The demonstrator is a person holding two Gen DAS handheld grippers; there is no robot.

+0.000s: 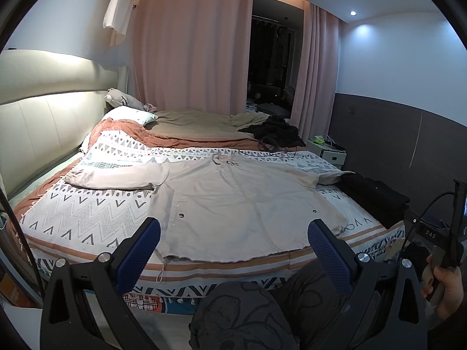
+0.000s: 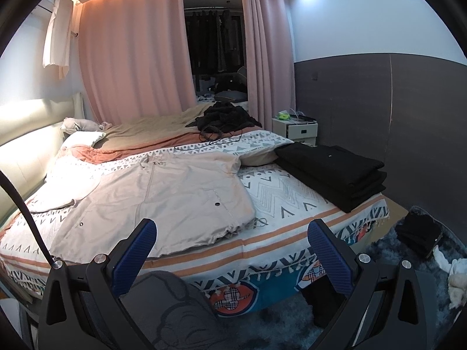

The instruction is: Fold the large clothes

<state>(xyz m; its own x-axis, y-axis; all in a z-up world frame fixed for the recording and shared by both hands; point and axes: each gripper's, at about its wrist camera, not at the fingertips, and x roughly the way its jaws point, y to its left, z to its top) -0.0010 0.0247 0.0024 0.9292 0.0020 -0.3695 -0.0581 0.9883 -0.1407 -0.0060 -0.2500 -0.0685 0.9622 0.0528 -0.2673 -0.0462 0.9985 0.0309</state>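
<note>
Jacket (image 1: 233, 204) at frame centre looks soft, floppy; best pinched at hem corners. Left gripper (image 1: 233, 242) and right gripper (image 2: 232, 240) gape wide, empty.

My left gripper (image 1: 233, 239) hangs in the air with its two blue-padded fingers (image 1: 146, 245) spread wide apart and nothing between them, and my knee in dark patterned trousers (image 1: 248, 315) shows below it. My right gripper (image 2: 232, 240) sits in the same pose, blue pads (image 2: 327, 250) splayed wide and empty, touching nothing. At the right edge of the left wrist view I can see my right hand (image 1: 445, 288) wrapped around the black handle of the other gripper, fingers curled about it, held level with and close beside the left one.
</note>
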